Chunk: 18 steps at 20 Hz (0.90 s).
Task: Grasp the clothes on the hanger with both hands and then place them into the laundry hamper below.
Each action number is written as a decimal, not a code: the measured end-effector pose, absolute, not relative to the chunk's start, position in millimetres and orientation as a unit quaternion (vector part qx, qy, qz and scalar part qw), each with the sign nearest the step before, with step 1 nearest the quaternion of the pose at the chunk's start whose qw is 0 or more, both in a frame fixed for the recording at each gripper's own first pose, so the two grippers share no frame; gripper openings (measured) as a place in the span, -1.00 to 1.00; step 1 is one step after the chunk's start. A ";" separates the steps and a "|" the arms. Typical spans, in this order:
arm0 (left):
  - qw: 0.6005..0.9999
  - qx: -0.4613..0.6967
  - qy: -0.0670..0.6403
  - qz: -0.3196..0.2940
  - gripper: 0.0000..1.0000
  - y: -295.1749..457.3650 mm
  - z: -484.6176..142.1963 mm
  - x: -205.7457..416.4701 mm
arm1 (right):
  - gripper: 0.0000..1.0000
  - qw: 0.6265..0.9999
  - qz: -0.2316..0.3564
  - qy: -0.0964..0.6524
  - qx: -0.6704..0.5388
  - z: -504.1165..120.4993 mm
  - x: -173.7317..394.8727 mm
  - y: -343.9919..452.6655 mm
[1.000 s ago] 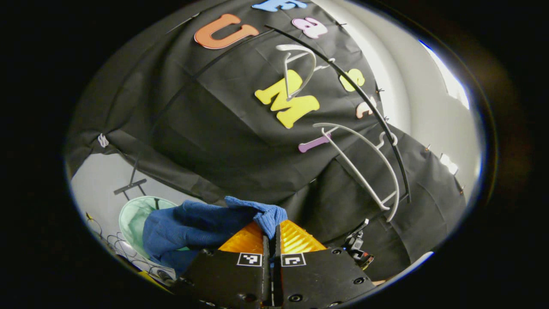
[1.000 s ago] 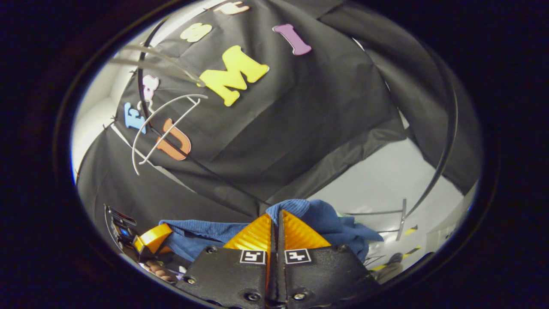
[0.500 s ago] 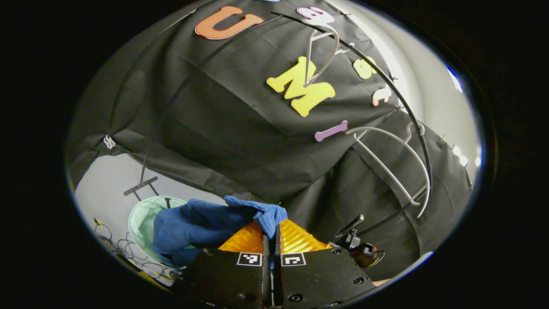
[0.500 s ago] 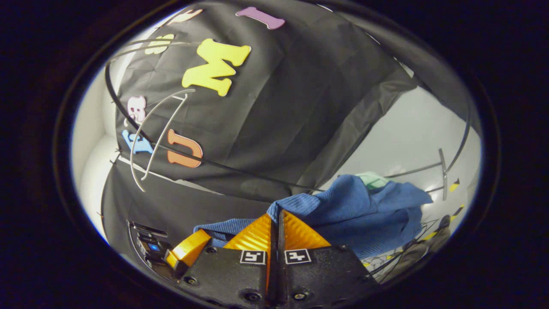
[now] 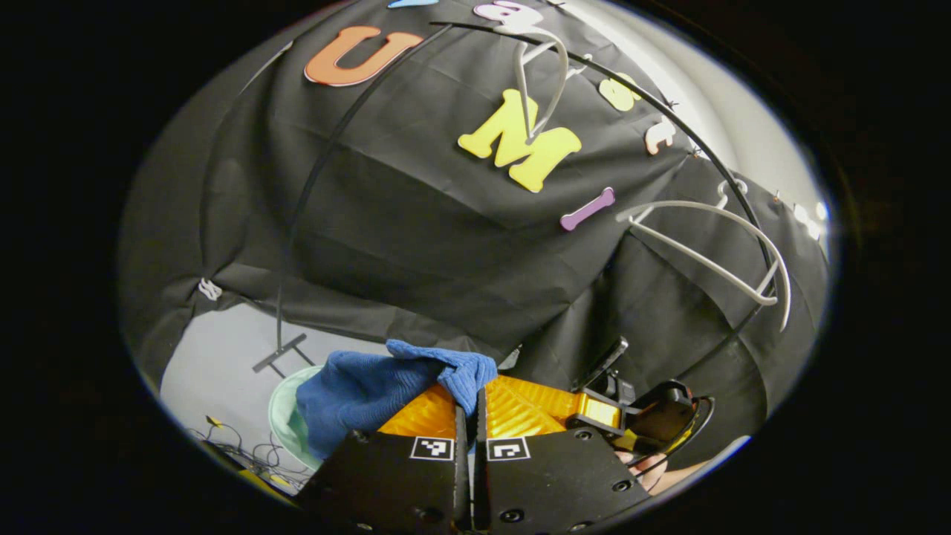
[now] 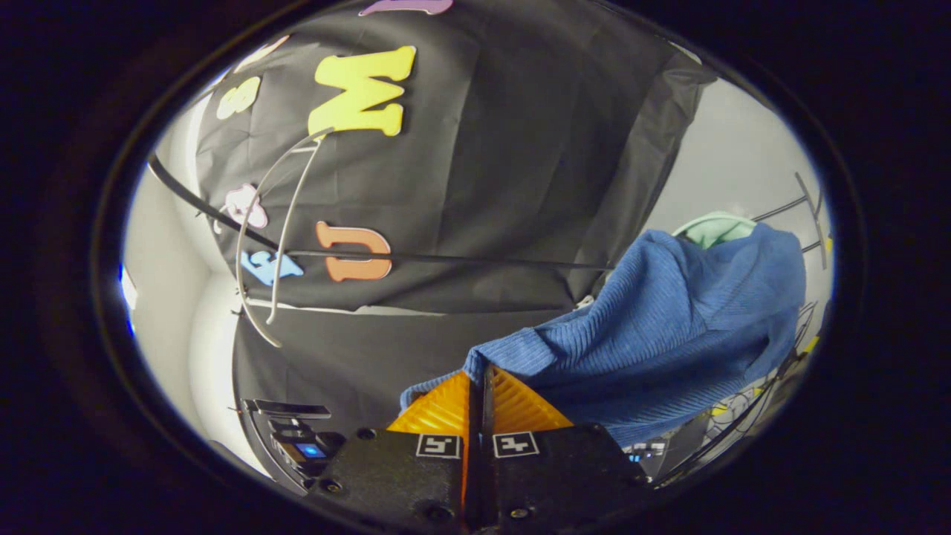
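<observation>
Right gripper view: right hand-held gripper [image 6: 481, 386] pinches the blue sweater [image 6: 669, 327], which drapes rightward over the green hamper [image 6: 715, 227].

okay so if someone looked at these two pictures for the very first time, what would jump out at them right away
The blue knitted garment stands out first: it is pinched in the right gripper at the bottom of the right gripper view and drapes off to the right, over a pale green hamper. In the left gripper view the left gripper clamps another edge of it. Bare white hangers dangle from the black rail against the dark wall.
</observation>
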<state>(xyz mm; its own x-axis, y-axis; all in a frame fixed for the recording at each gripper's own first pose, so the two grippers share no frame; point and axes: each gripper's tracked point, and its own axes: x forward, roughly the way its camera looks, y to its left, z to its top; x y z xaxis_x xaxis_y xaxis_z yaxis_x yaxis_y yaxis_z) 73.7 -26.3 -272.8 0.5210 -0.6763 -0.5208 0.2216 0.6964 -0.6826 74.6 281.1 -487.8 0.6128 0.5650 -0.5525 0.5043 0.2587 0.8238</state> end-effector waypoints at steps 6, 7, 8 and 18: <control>0.806 -0.249 0.491 -0.217 -0.95 -21.3 -355.0 54.6 | -0.94 0.665 -0.045 0.519 0.535 -577.5 40.7 238.9; 0.801 -0.233 0.512 -0.204 -0.95 -17.3 -376.6 49.4 | -0.93 0.669 -0.075 0.546 0.499 -603.1 27.1 229.2; 0.796 -0.210 0.537 -0.186 -0.95 -11.1 -392.9 42.8 | -0.93 0.665 -0.106 0.585 0.452 -627.6 11.2 216.7; 0.752 -0.140 0.629 -0.137 0.69 -6.8 -423.7 2.9 | 0.57 0.676 -0.138 0.676 0.258 -639.3 -52.5 124.1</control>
